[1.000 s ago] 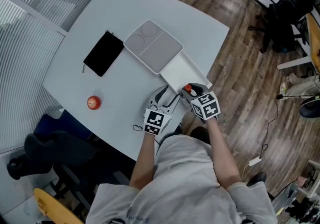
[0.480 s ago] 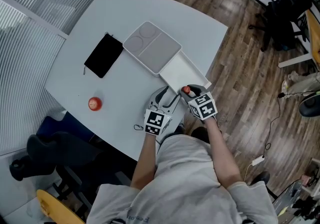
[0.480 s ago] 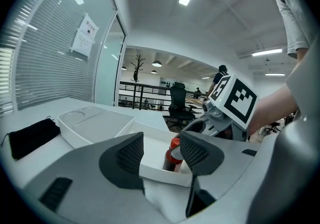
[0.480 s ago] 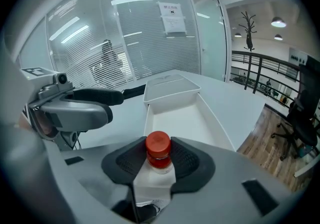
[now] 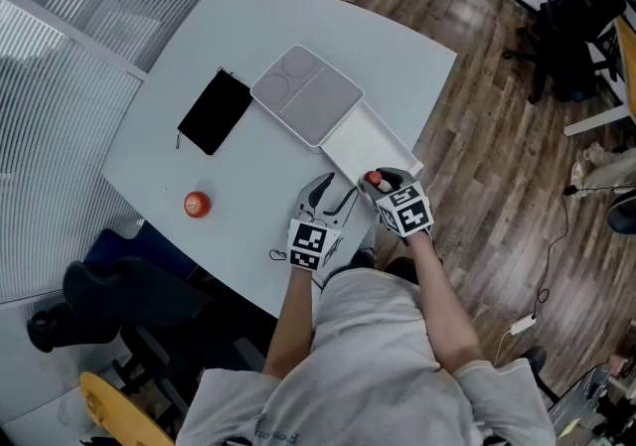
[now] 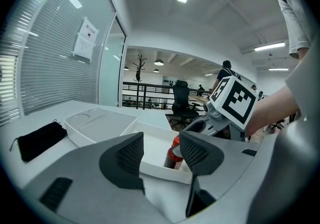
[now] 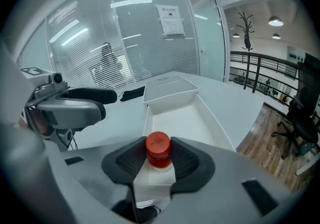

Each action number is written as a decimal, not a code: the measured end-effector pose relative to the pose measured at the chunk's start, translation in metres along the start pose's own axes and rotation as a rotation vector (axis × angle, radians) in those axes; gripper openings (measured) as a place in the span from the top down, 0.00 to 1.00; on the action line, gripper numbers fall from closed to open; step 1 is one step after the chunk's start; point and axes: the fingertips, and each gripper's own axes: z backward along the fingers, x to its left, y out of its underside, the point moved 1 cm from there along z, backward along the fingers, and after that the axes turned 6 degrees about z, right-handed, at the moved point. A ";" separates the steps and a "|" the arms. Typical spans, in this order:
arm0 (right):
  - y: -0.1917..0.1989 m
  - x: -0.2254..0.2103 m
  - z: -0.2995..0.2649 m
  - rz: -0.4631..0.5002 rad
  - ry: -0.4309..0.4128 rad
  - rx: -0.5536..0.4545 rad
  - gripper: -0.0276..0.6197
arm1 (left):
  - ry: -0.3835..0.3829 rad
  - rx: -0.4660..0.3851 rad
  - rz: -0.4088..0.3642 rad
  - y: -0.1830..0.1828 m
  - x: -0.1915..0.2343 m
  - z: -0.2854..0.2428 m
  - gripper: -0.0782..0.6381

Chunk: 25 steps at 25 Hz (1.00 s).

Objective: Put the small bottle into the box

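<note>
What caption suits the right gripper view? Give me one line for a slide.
Right gripper shut on the red-capped small bottle, at the near end of the open white box.

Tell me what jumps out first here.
The red-capped small bottle stands out, clamped in the right gripper at the near end of the open white box. Next comes a lone red round object on the table, left in the head view, with a black pouch beyond it.

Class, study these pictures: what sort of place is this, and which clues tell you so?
Probably an office: a glass partition with blinds, a black office chair on a wooden floor, and a white table.
</note>
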 end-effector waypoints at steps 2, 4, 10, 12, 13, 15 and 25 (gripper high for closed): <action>0.000 -0.001 -0.001 0.008 0.005 0.000 0.72 | -0.004 0.001 -0.001 0.000 -0.003 0.002 0.55; 0.000 -0.003 -0.001 0.000 0.012 -0.010 0.72 | -0.008 0.005 -0.002 0.001 -0.004 0.004 0.55; -0.005 -0.026 -0.001 -0.061 0.047 -0.019 0.73 | -0.032 0.008 -0.001 0.003 -0.001 0.010 0.55; -0.006 -0.033 -0.003 -0.081 0.040 -0.017 0.73 | -0.038 0.009 0.000 0.004 0.001 0.012 0.55; -0.006 -0.036 -0.004 -0.093 0.030 -0.012 0.73 | -0.039 0.008 0.000 0.004 0.002 0.012 0.55; -0.010 -0.040 -0.008 -0.118 0.014 0.001 0.73 | -0.043 0.003 0.001 0.003 0.006 0.014 0.55; -0.035 -0.045 -0.037 -0.115 0.000 0.004 0.73 | -0.053 -0.006 0.003 -0.001 0.011 0.014 0.55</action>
